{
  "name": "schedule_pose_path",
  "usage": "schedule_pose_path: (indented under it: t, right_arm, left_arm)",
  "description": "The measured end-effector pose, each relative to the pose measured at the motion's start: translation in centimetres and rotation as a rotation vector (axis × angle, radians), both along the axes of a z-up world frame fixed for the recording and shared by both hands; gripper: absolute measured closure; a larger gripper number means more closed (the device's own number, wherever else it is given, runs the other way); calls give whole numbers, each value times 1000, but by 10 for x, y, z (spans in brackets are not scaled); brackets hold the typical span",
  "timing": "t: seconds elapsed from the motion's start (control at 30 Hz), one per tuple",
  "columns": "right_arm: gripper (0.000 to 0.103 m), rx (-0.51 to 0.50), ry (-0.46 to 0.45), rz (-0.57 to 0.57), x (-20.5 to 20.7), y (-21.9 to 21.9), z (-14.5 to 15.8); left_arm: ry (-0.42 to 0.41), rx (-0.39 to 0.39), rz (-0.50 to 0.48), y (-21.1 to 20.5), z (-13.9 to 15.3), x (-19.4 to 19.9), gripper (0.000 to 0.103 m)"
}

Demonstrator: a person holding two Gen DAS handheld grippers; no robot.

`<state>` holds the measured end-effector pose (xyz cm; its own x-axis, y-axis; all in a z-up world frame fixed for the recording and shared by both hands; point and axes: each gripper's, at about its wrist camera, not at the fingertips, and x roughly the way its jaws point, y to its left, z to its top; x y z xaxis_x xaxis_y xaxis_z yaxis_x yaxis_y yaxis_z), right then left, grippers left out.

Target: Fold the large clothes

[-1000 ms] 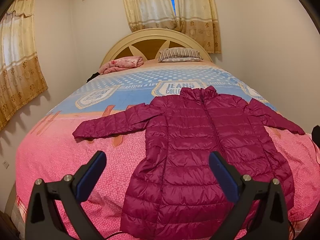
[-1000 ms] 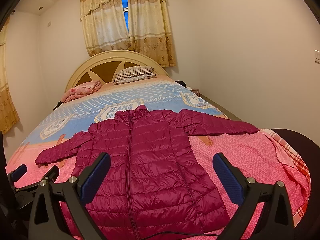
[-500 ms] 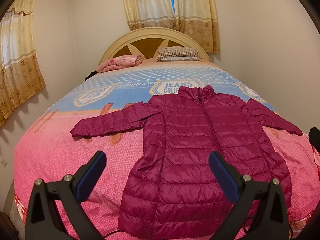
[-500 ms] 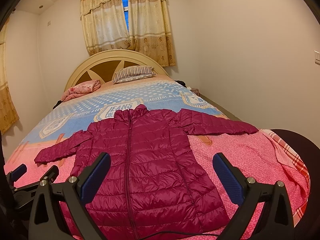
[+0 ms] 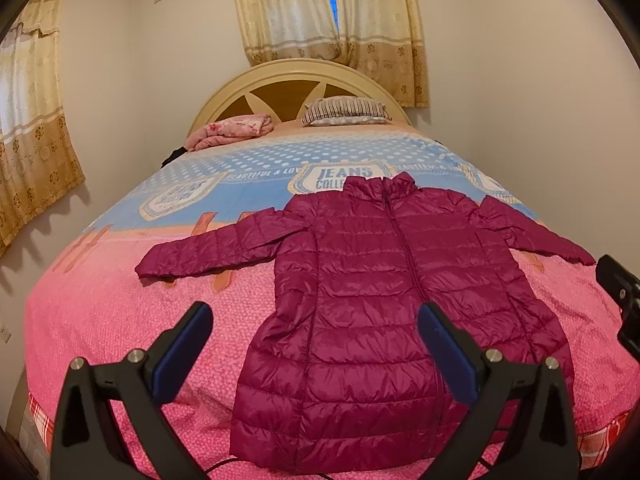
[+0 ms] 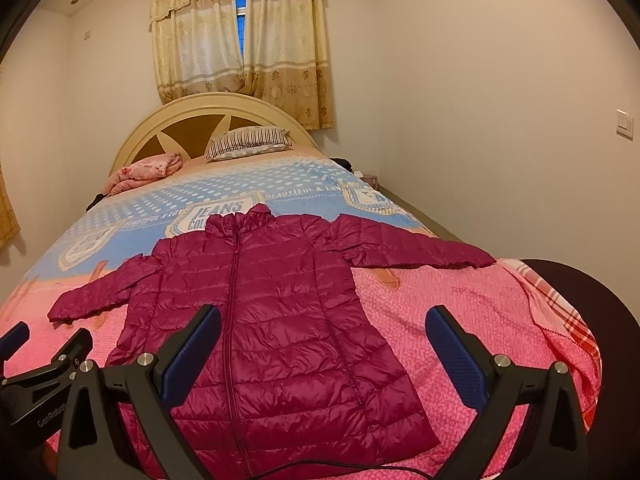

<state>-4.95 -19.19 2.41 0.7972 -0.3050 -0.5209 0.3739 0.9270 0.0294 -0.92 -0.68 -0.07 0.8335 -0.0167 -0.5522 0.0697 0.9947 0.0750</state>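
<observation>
Hovering level above the bed's foot, left gripper (image 5: 316,344) and right gripper (image 6: 324,344) spread wide, empty, facing the flat magenta quilted puffer jacket (image 5: 392,292).

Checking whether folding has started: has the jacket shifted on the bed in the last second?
No. The jacket still lies with its collar at the JEANS print, both sleeves spread.
</observation>
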Motion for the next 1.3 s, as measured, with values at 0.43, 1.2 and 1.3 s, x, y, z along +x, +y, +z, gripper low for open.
schedule_pose_path:
  t: [0.43,1.2,1.3]
  right_arm:
    - [1,6,-2,13,-2,1,0]
    - [1,18,10,24,-2,0,0]
    - [1,26,13,29,1,-3,-2]
  left_arm:
    - [-1,-1,1,0,0,-2,0]
    - [1,0,-1,-3,0,-4,0]
    - [3,0,-3,-4,-3,-3,0]
